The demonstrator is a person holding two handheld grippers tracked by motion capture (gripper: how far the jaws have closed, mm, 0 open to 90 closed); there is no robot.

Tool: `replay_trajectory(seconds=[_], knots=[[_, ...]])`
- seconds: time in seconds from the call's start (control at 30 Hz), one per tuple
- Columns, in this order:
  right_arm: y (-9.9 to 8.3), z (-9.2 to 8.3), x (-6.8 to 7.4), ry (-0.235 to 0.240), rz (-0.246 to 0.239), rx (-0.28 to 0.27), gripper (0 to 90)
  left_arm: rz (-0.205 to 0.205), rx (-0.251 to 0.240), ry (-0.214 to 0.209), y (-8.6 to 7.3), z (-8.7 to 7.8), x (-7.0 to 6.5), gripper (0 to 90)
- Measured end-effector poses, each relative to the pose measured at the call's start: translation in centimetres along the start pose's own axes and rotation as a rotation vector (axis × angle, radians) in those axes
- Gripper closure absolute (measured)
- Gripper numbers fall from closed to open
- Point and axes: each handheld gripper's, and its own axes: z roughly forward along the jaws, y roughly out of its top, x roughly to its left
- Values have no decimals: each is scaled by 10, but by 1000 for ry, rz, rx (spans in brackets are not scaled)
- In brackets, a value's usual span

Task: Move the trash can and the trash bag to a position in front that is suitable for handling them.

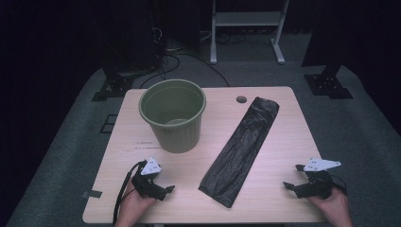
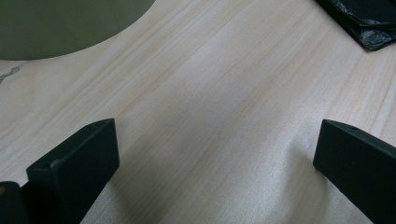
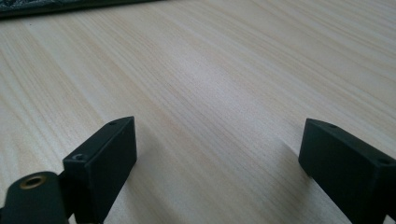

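While both grippers rest low at the near edge of the pale wooden surface (image 1: 265, 198), gripping nothing, fingers spread wide. Left gripper (image 1: 163, 188) near the front left corner, in front of the green bin (image 1: 173, 115); right gripper (image 1: 294, 178) near the front right corner, well apart from everything. Between them, lying flat and folded into a long strip, a black bin bag (image 1: 241, 149), running diagonally from near the surface's far edge toward the near middle. Bin upright, open, seemingly empty, left of the bag and not touching it.

Likely step: reaching for the bag to open it and line the bin. Best done by approaching the near end of the strip, closest to both grippers, pinching just the top layer at an edge with one pair of fingers and holding the other layer with the second pair, then lifting gently to avoid tearing thin plastic. From the left gripper view, a corner of the bag (image 2: 362, 21) at upper right, bin wall (image 2: 60, 25) at upper left.

Counted: one bin, one bag, two grippers, one small round hole (image 1: 241, 99) in the surface near the far edge.
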Motion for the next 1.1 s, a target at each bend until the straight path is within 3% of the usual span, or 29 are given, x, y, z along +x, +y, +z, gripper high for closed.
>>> replay_trajectory(seconds=[0.3,0.5,0.63,0.83,0.97,1.1], knots=[[5,1,8,17,-11,13,148,1,0,1,0,0,0,0],[13,-3,12,76,27,-50,264,0,0,0,0,0,0,0],[22,-3,17,101,28,-69,324,0,0,0,0,0,0,0],[39,6,28,137,1,-77,390,1,0,0,0,0,0,0],[49,13,31,164,14,-84,396,0,0,0,0,0,0,0],[60,23,37,167,-7,-84,410,1,0,0,0,0,0,0]])
